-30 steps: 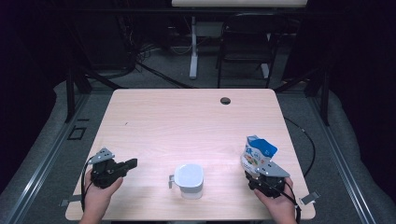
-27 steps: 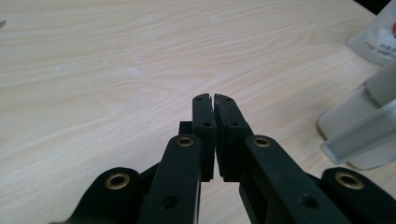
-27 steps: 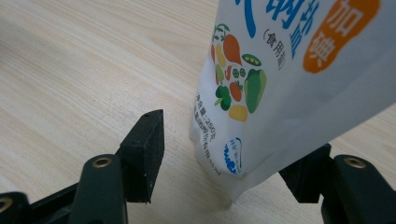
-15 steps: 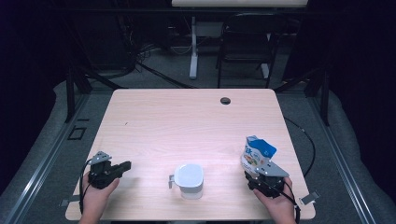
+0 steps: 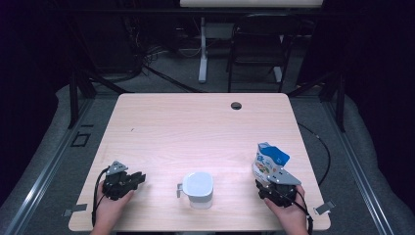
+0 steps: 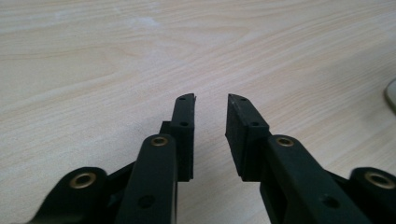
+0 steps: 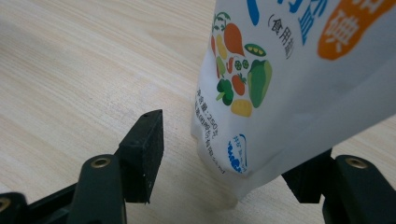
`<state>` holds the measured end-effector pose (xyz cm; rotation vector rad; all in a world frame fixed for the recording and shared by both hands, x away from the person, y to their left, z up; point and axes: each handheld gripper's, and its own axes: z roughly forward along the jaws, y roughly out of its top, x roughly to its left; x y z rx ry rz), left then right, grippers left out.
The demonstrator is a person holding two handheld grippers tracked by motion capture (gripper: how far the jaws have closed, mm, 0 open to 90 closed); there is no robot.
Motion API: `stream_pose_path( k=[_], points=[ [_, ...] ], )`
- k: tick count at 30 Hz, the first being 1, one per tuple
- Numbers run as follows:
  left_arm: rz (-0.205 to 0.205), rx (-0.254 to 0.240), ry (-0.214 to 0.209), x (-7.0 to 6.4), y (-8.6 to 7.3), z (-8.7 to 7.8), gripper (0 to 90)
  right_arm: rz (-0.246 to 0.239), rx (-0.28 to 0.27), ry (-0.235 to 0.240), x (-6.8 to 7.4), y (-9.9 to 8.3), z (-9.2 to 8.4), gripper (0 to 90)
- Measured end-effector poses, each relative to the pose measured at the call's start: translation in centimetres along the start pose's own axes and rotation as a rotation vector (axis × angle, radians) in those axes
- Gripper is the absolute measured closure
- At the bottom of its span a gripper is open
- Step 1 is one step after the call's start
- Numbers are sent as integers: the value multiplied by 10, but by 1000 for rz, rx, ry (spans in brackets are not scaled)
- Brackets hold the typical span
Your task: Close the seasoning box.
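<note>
A white and blue carton (image 5: 268, 164) with printed vegetables (image 7: 289, 74) stands at the table's front right. My right gripper (image 5: 266, 180) (image 7: 233, 140) straddles its base: the left pad (image 7: 147, 140) stands clear of it and the right jaw is partly hidden behind it. A white cup (image 5: 198, 188) with a handle on its left sits at the front middle; its rim (image 6: 391, 95) edges into the left gripper view. My left gripper (image 5: 141, 177) (image 6: 211, 100) is low over the table at the front left. Its jaws have just been opening, with nothing between them.
The light wooden table (image 5: 195, 127) has a dark cable hole (image 5: 236, 105) near its far edge. Behind it stand a chair (image 5: 257, 54) and a white post (image 5: 202, 49). Cables trail from both grippers over the front edge.
My left gripper has sunk a little toward the table and its jaws have parted. The right gripper, the carton and the cup have not moved.
</note>
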<state>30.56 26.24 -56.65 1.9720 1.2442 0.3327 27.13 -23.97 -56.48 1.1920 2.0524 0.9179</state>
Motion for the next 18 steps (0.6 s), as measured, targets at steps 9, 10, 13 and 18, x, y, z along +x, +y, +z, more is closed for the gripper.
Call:
stream_pose_path(
  k=[9,10,13,18],
  points=[
    [-9,-17,59,5,-3,1,550,-3,9,-1,0,0,1,374],
    [-12,-24,61,5,-4,2,538,-4,9,-2,0,0,1,374],
    [-14,-23,66,6,-3,2,507,5,7,6,-1,-1,1,375],
    [-29,-45,88,7,-3,-1,467,10,11,10,-2,-1,0,374]
  ],
)
